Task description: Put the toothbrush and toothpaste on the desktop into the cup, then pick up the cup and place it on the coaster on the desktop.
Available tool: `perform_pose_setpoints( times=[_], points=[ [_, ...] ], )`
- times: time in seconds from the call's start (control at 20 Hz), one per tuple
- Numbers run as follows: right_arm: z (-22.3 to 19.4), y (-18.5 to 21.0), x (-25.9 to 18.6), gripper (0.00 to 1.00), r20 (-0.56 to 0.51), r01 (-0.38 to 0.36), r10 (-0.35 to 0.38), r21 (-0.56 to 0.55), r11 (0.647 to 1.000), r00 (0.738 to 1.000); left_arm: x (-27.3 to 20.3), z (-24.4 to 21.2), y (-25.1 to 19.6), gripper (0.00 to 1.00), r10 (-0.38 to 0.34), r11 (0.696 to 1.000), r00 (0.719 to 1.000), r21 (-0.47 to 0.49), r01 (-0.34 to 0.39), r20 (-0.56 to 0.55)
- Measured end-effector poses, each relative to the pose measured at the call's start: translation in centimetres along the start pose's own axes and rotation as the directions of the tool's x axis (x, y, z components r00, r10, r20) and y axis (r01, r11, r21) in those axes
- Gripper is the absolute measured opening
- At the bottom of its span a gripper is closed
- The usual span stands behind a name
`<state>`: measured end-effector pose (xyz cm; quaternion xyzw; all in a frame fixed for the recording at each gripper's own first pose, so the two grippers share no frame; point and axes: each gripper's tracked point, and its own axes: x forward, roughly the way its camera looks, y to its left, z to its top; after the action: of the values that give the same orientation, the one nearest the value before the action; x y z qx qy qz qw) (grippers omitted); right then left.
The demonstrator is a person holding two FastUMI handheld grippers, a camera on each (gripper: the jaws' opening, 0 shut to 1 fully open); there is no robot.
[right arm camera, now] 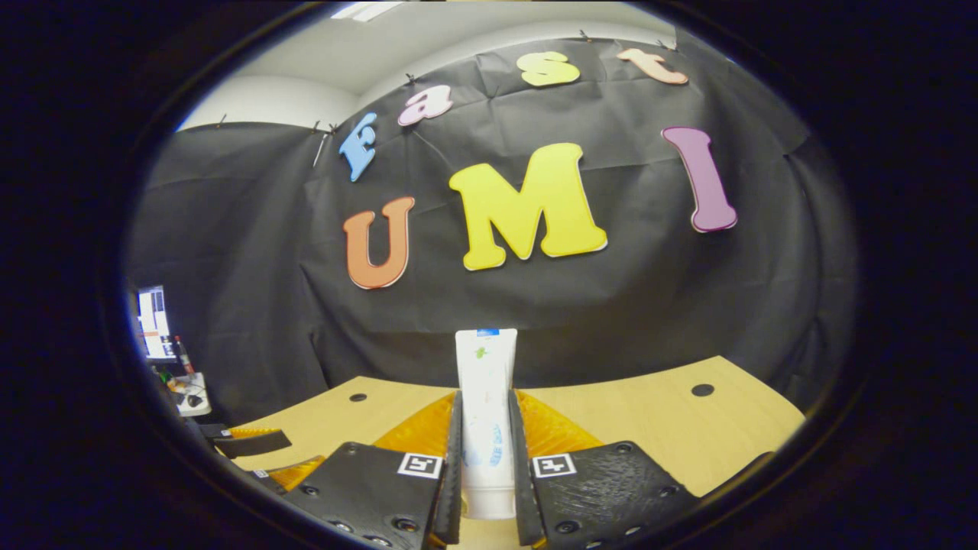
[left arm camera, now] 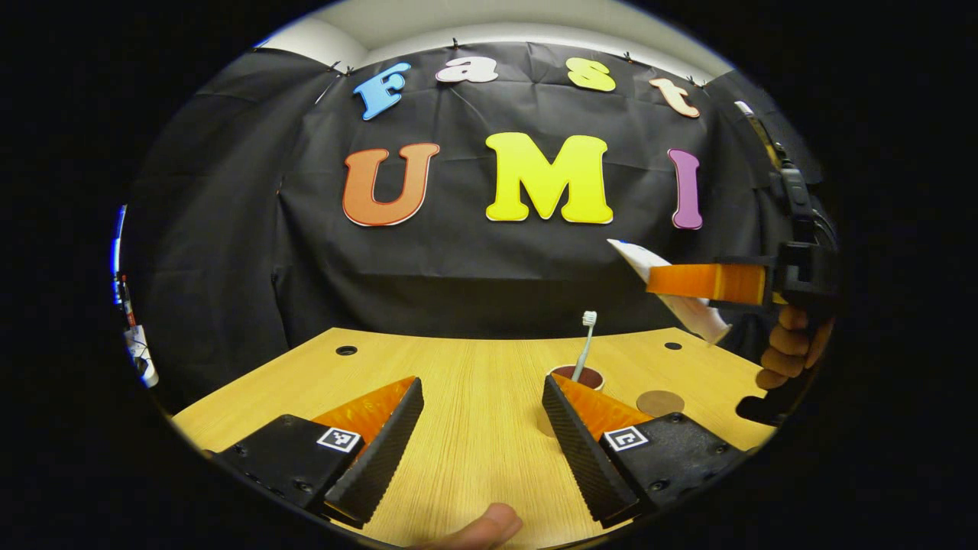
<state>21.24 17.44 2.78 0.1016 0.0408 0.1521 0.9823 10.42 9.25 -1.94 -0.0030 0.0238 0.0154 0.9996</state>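
I have the right gripper (right arm camera: 485,451) clamped on the toothpaste (right arm camera: 486,397), both fingers pressing its flat sides, with the tube standing straight out ahead of the fingers and its crimped end farthest from me. Gripping it low near the cap end leaves most of the tube free, which I judge will let it drop into the cup cap-first. In the left gripper view that same gripper (left arm camera: 707,283) hangs high and to the right, well above the desk (left arm camera: 474,428), carrying the tube (left arm camera: 672,286) tilted.

My left gripper (left arm camera: 481,435) is released, jaws spread wide and holding nothing, low over the desk. Just ahead of its right finger sits the cup (left arm camera: 578,376), partly hidden behind that finger, with the toothbrush (left arm camera: 585,344) already standing in it, bristles up and leaning slightly. The coaster (left arm camera: 660,402) lies flat just to the right of the cup, bare for now.

I judge the toothpaste drop is the step in hand; the upright brush narrows the opening, so I'd bring the tube down beside it.
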Motion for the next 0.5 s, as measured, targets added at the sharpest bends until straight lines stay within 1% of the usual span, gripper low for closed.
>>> perform_pose_setpoints(
  times=[0.2,0.5],
  points=[
    [-2.0,1.1,2.7,0.28,-0.044,0.001,-0.002,-0.02,1.0,0.999,-0.3,-0.5,0.1,1.0,-0.019,1.0,1.0,-0.018,0.019,-0.004],
    [-2.5,1.2,3.7,0.28,-0.044,0.009,-0.01,-0.02,1.0,0.999,0.0,-1.3,0.2,0.99,-0.036,0.999,0.999,-0.02,0.036,-0.016]
  ],
)
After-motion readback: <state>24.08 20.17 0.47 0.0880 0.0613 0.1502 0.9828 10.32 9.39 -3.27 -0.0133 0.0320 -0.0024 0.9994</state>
